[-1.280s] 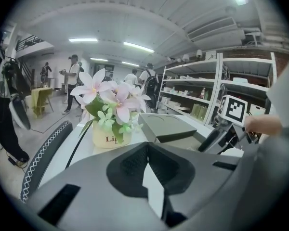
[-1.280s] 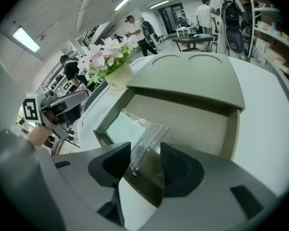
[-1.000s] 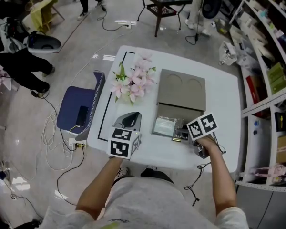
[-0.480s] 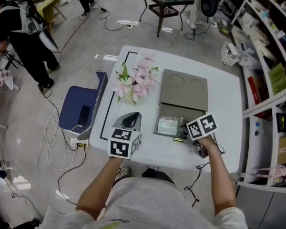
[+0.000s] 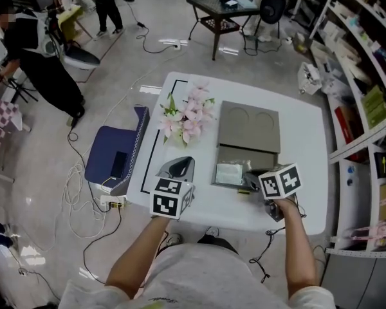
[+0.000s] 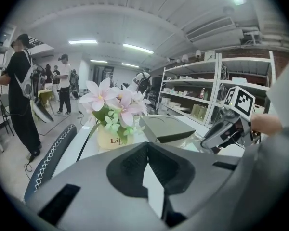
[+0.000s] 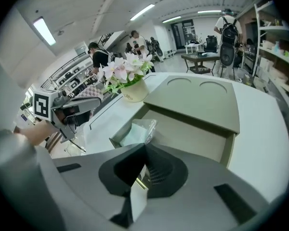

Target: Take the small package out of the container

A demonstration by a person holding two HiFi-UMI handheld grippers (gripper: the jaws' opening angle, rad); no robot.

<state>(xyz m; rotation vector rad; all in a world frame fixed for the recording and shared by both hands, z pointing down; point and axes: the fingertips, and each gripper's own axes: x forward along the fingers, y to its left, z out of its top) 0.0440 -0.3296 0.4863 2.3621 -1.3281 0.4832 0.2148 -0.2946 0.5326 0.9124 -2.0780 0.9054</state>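
A grey box (image 5: 264,174) lies open on the white table (image 5: 302,172), its lid (image 5: 248,127) pushed back. The small package (image 5: 230,174), a clear bag with a pale green pad, rests in the box's left part. My right gripper (image 5: 248,180) sits at the box's front edge. In the right gripper view the gripper (image 7: 143,163) is shut, and the package (image 7: 137,131) runs in under its tips with the far edge raised. My left gripper (image 5: 179,163) hovers left of the box. It is shut (image 6: 145,146) and empty, pointing at the flowers.
A pot of pink flowers (image 5: 186,118) stands left of the lid. A blue seat (image 5: 112,156) is against the table's left side, with cables on the floor. Shelves (image 5: 367,76) line the right wall. A dark side table (image 5: 228,8) and people stand beyond.
My right gripper has edged forward to the package's near corner at the box front. My left gripper has barely moved. The head view has shifted slightly.
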